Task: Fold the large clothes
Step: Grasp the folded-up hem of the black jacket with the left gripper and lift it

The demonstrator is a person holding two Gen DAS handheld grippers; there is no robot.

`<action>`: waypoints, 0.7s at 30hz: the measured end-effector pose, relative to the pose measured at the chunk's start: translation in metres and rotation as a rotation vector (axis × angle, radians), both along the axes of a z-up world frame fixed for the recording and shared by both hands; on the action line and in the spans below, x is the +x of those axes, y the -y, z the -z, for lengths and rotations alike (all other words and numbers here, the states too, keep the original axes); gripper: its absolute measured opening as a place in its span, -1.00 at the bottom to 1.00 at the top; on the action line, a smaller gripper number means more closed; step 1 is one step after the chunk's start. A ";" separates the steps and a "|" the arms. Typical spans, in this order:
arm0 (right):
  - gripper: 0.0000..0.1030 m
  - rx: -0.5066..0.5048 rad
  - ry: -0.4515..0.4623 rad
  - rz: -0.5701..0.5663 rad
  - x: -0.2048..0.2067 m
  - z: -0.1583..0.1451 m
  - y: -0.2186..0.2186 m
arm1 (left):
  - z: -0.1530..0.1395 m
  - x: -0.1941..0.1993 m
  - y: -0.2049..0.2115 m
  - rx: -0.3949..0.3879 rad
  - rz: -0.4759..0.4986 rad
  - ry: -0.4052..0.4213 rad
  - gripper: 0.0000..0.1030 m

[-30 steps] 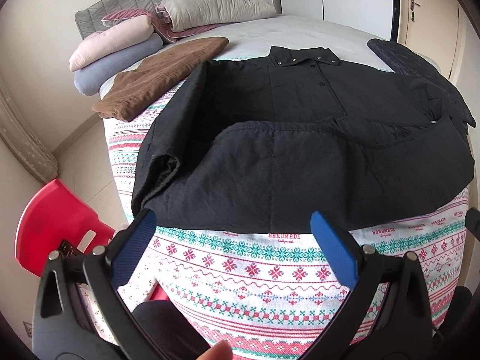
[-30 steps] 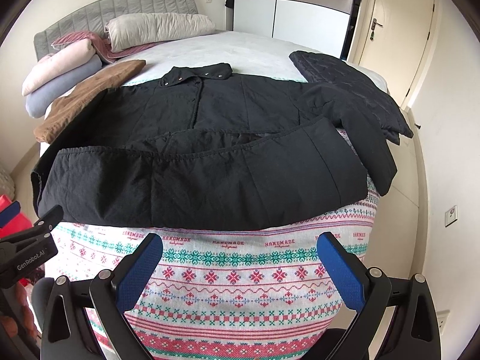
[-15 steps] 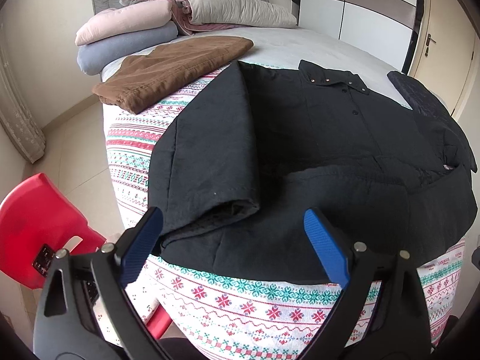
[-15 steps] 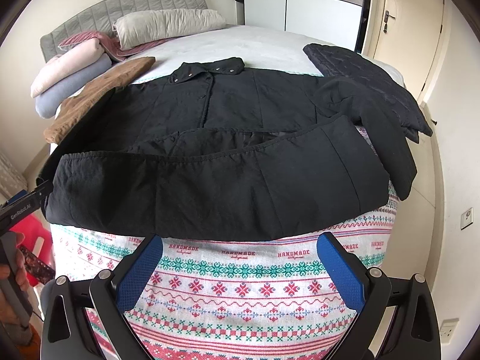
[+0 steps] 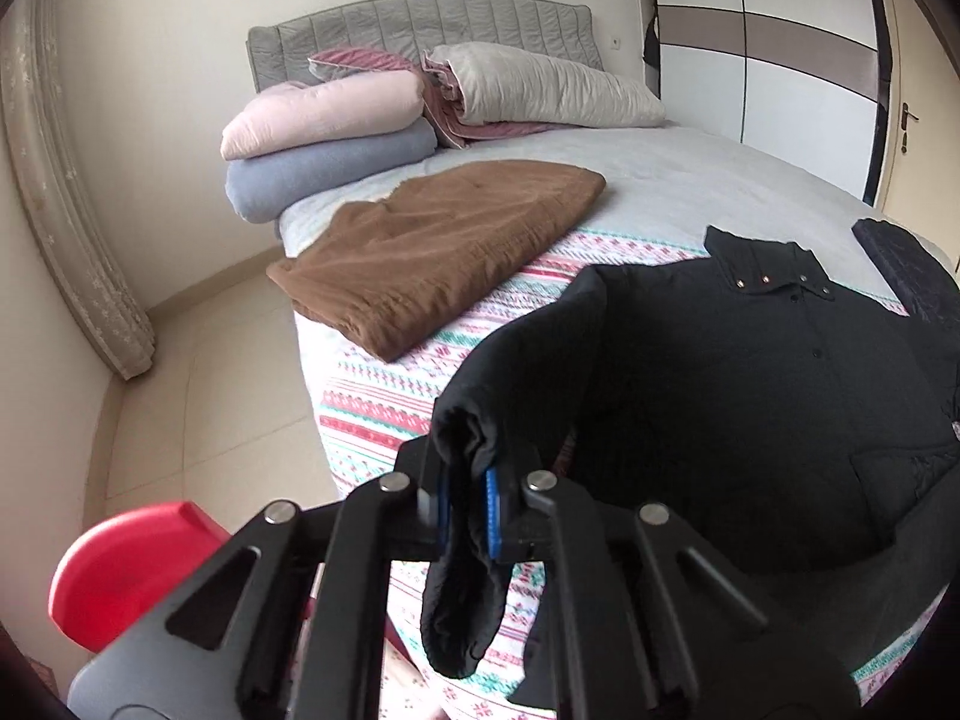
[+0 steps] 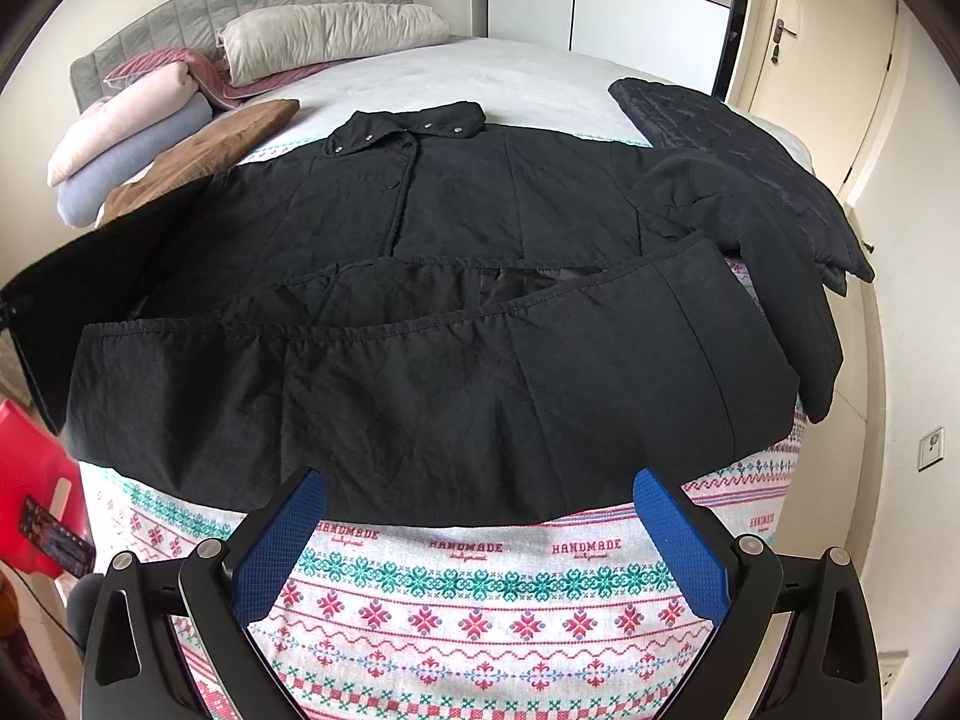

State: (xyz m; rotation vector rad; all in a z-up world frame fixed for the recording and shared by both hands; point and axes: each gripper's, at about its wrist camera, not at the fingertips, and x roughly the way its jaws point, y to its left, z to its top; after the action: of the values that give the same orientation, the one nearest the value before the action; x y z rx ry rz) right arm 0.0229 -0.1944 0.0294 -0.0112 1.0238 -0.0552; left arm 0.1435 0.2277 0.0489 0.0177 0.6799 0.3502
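Observation:
A black quilted coat (image 6: 456,252) lies front-up on the bed, collar toward the headboard, its hem folded up toward the near edge. My left gripper (image 5: 467,510) is shut on the coat's left sleeve (image 5: 474,420) and holds it lifted off the bed; the cuff hangs below the blue pads. In the right wrist view that lifted sleeve (image 6: 42,300) shows at the far left. My right gripper (image 6: 480,540) is open and empty, just in front of the folded hem at the bed's near edge. The right sleeve (image 6: 774,252) lies over the bed's right side.
A patterned knit blanket (image 6: 468,612) covers the bed's near end. A folded brown garment (image 5: 444,252), stacked pink and grey-blue bedding (image 5: 324,144) and a pillow (image 5: 540,84) sit toward the headboard. A dark quilted item (image 6: 720,138) lies right. A red stool (image 5: 120,570) stands left.
My left gripper moved left to the sleeve, closed on it and lifted it off the bed. My right gripper stayed open and edged slightly closer to the hem.

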 end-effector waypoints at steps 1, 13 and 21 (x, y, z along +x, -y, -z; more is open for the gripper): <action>1.00 -0.008 0.003 -0.001 0.003 0.000 0.002 | -0.010 0.007 -0.012 0.023 -0.026 0.017 -0.82; 1.00 -0.037 0.035 -0.024 0.037 -0.001 0.041 | -0.017 0.109 -0.135 0.177 -0.265 -0.033 -0.82; 1.00 -0.078 0.053 0.074 0.061 0.001 0.101 | 0.018 0.151 -0.164 0.377 -0.444 -0.087 -0.28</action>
State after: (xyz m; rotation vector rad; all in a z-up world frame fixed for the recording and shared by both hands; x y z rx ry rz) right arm 0.0836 -0.2953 0.0281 -0.0429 0.9680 -0.1625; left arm 0.2946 0.3918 0.0310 0.2447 0.6929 0.9060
